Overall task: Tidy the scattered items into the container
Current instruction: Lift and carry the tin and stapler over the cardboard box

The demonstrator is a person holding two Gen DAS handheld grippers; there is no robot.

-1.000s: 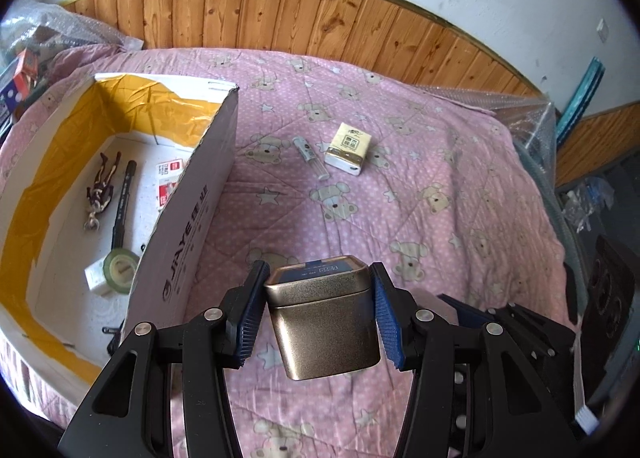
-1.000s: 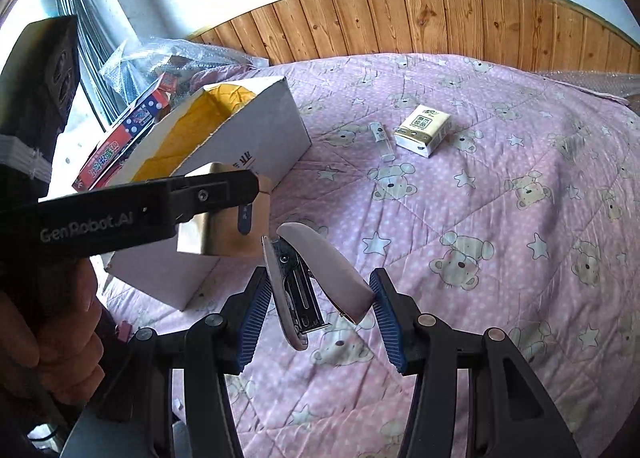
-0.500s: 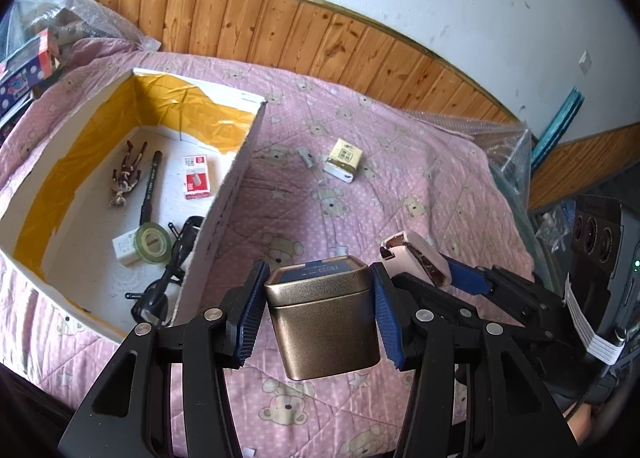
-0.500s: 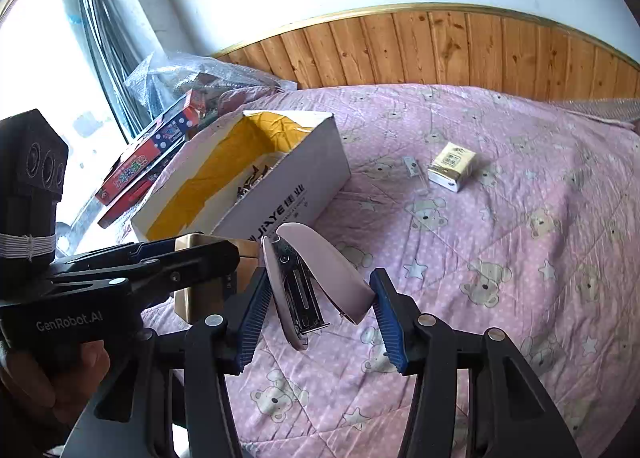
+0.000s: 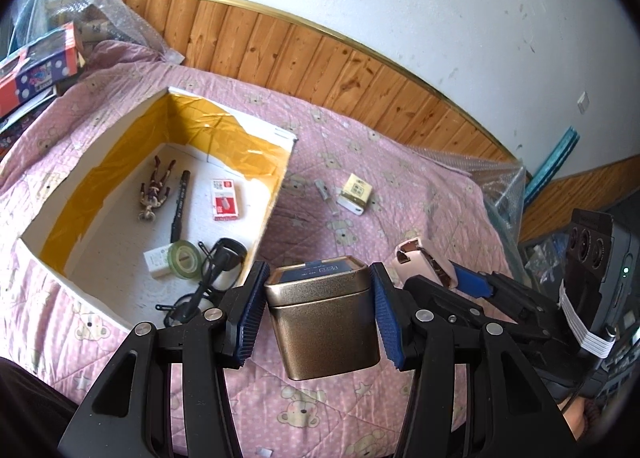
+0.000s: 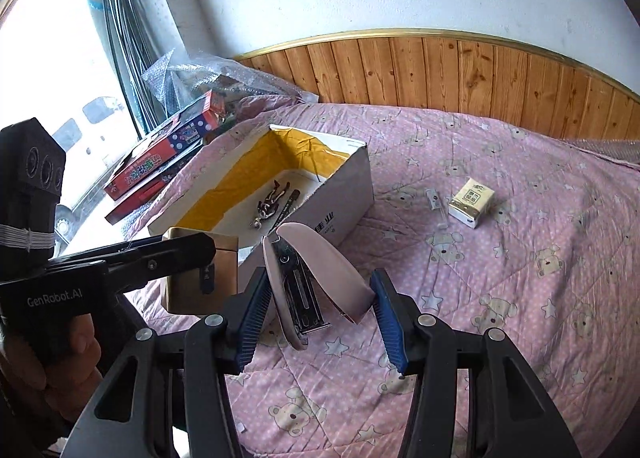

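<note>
Judging from what lies where, the tidying is well past halfway but not finished. Inside the box [image 5: 276, 194] — a white carton with yellow lining, open at the top, set on the bed [image 5: 400, 178] — several things are already gathered: a figurine [image 5: 155, 191], a pen [image 5: 180, 204], a red-and-white packet [image 5: 226, 200], a roll of tape [image 5: 185, 259] against a small white block, and glasses [image 5: 208, 278] near the front wall. Two more items are held in the air, short of the box. A brass-coloured tin [image 5: 322, 316] is clamped between the jaws of the left gripper [image 5: 318, 312], which sits just right of the box's near corner and not yet over the opening. A pink stapler [image 6: 316, 278], hinged partly open, is gripped edgewise between the jaws of the right gripper [image 6: 318, 310], beside the left gripper and above the quilt. Both are judged to be on the way in; neither has been dropped. Left on the bed, well apart from the box, are a tissue pack [image 5: 355, 194] and, just beside it, a small clear object [image 5: 323, 191] too small to be identified. So two drops and two further pick-ups appear to remain. The books and bubble wrap at the bed's far edge are not taken to belong to the task — that is a guess.
</note>
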